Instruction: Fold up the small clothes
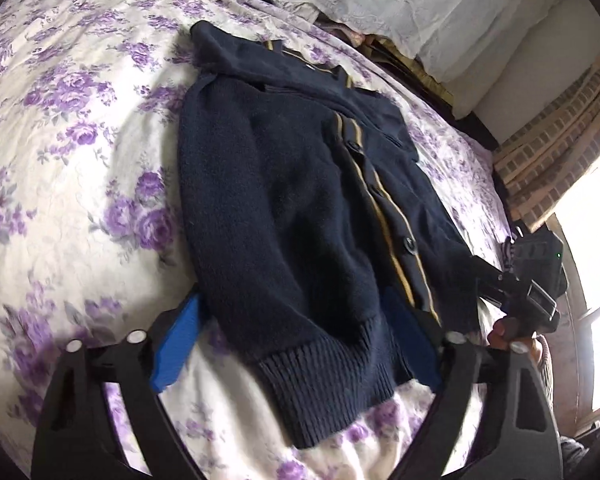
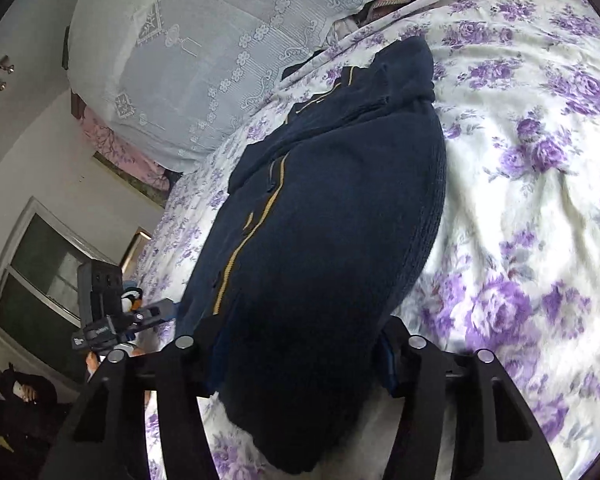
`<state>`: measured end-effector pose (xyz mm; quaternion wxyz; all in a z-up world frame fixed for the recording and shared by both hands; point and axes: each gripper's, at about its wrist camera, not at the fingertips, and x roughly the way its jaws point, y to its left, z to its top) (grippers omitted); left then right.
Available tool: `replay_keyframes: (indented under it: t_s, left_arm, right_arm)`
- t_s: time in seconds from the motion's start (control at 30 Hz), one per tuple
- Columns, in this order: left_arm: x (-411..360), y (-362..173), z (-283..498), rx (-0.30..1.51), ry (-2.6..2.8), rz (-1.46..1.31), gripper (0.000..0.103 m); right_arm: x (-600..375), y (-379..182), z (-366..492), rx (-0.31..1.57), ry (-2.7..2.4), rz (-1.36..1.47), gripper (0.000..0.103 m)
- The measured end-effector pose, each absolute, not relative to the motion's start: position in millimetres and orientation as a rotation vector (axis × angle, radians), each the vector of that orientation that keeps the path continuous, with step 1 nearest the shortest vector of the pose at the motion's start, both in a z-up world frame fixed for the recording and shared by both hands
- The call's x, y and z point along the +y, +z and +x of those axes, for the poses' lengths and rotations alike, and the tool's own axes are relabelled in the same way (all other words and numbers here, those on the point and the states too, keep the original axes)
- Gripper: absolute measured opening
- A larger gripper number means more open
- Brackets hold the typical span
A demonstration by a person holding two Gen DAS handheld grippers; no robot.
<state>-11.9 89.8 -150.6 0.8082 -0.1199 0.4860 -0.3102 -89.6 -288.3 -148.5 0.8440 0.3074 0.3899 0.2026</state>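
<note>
Cardigan lies lengthwise, collar far (hem nearest).

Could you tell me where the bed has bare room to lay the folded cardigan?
The floral bedspread lies bare left of the cardigan in the left wrist view, and right of it in the right wrist view. It is crowded toward the lace-covered pillows and the clutter beside them.

Navy cardigan hem blocking the right tongs pads, far sleeve folded under, dark clutter beneath lace cloth unreadable
</note>
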Motion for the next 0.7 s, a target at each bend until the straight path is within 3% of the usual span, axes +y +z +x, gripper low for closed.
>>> replay_keyframes:
  t_s: [0.1,0.2,0.3,0.33,0.37,0.43,0.5,0.57,0.6,0.7]
  left_arm:
    - [73,-152,-13,1.03,-0.638,-0.166,0.082]
    - [62,-153,-8,1.015,-0.642,-0.127,0.091]
    - [58,-153,-8,0.997,-0.637,-0.116,0.089]
    - [59,-151,-10,0.989,-0.644,-0.121,0.083]
    - [61,-150,-12,0.986,-0.648,-0.127,0.073]
    - [62,-151,-14,0.985,-0.647,-0.133,0.067]
    - [63,-151,-15,0.985,-0.648,-0.127,0.067]
    - [61,-153,-12,0.988,-0.652,-0.132,0.067]
    - [61,-154,-9,0.992,-0.653,-0.142,0.067]
    - [63,-157,-1,1.005,-0.69,-0.217,0.085]
  right_arm:
    - [-284,-149,-89,0.833,0.429,0.628,0.057]
    - [-277,-150,-82,0.847,0.435,0.607,0.059]
    - [-277,-151,-78,0.838,0.458,0.632,0.063]
    - [-277,-151,-78,0.834,0.464,0.637,0.064]
    - [-277,-151,-78,0.826,0.476,0.642,0.068]
    - [-273,-149,-80,0.819,0.509,0.639,0.078]
    - [-266,-146,-81,0.818,0.539,0.615,0.092]
    - [-254,-143,-78,0.83,0.56,0.562,0.1]
    - [-250,-143,-77,0.837,0.55,0.544,0.1]
    - [-253,-143,-71,0.81,0.55,0.589,0.1]
